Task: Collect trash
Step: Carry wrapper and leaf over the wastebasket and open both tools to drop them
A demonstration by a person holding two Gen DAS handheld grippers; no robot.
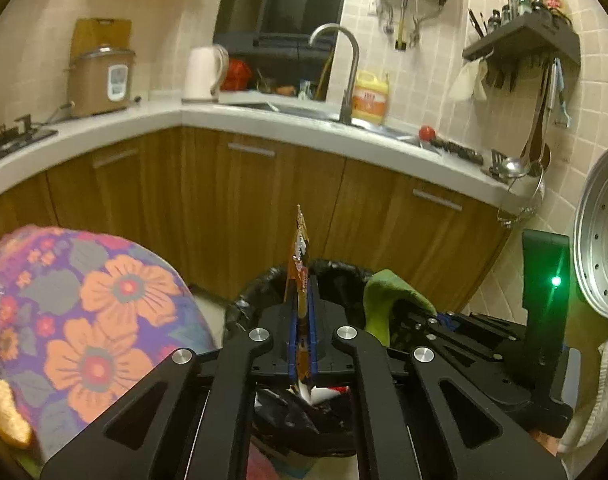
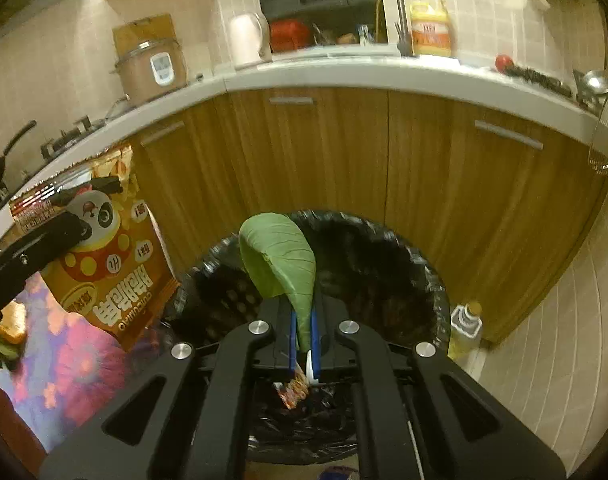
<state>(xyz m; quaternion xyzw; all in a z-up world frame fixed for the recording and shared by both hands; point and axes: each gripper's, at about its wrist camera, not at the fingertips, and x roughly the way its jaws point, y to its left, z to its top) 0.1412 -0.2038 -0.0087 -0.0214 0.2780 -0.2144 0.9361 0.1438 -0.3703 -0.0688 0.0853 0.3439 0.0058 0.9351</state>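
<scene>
bin (image 2: 384,248) floor hidden by grippers

Surface (image 1: 151,118): white L-shaped top over wood cabinets. On it: rice cooker (image 1: 99,80), white kettle (image 1: 203,74), yellow detergent jug (image 1: 370,96) by the faucet (image 1: 346,76), red tomato (image 1: 427,133). Floor (image 2: 552,344): black-lined trash bin (image 2: 384,264), oil bottle (image 2: 466,328) just beside it.
</scene>
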